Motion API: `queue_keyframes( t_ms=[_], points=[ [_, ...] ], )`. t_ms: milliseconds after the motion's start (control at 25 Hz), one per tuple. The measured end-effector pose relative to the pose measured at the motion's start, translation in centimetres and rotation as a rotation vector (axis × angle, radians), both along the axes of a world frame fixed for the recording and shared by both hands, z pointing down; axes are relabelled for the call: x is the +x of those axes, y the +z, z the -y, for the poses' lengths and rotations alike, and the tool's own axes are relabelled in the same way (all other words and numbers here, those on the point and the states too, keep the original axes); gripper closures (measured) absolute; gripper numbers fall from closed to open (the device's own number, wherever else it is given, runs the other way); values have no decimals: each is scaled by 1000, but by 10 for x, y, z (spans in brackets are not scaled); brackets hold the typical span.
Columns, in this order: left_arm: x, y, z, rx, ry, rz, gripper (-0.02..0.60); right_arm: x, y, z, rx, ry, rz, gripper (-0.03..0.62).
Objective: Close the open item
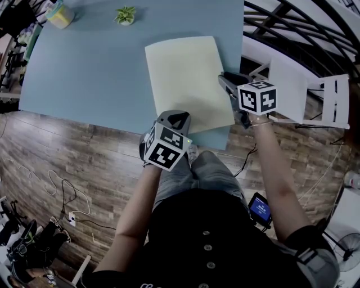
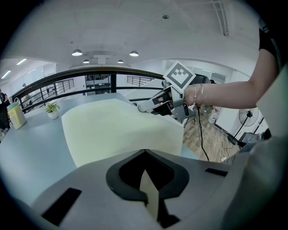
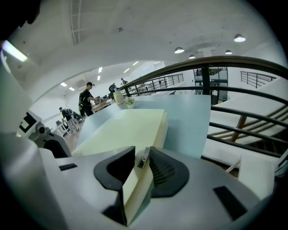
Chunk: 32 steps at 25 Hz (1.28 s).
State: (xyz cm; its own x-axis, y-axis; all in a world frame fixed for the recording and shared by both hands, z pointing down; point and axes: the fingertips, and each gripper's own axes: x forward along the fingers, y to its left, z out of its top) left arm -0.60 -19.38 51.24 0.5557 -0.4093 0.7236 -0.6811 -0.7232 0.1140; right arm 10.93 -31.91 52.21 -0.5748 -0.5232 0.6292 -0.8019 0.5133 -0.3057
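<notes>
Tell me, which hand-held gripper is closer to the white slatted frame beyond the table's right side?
Right. The right gripper has the pale yellow folder's right edge between its jaws, on the white slatted frame's side; the left gripper pinches the folder's near edge, farther off.

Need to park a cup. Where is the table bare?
Bare: the blue table left of the yellow folder, in front of the potted plant. Crowded: the folder's near and right edges, at the left claw and right claw.

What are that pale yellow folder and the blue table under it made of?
The folder looks like matte plastic or card: thin, smooth, unglossy cover. The table has a smooth, matte blue top, perhaps laminate; no grain shows.
</notes>
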Motion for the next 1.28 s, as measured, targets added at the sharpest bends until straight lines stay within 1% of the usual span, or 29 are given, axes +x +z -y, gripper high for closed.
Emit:
queue_keyframes(
  t_ms=[280,520,560,680,760,1040,1160,1280],
  points=[
    [1,1,-1,-4,2,-3,565,-2,1,-1,87,-57,-133,481],
    [1,-1,-1,-3,-2,1,565,-5,-1,-2,121,-99,-205,487],
    [2,-1,-2,-2,-2,2,565,-6,-1,-3,125,-109,-216,503],
    [1,-1,-2,-7,-1,0,565,-11,-1,-5,129,-137,-242,544],
    [0,-2,-1,-12,0,-3,565,-14,-1,-5,120,-138,-239,562],
    [1,-2,-1,-20,1,-4,565,-13,1,-5,81,-114,-214,566],
    [2,-2,-1,-28,2,-3,565,-12,1,-5,80,-128,-267,571],
    [2,-1,-2,-42,3,-2,565,-14,2,-6,122,-147,-338,571]
  ],
)
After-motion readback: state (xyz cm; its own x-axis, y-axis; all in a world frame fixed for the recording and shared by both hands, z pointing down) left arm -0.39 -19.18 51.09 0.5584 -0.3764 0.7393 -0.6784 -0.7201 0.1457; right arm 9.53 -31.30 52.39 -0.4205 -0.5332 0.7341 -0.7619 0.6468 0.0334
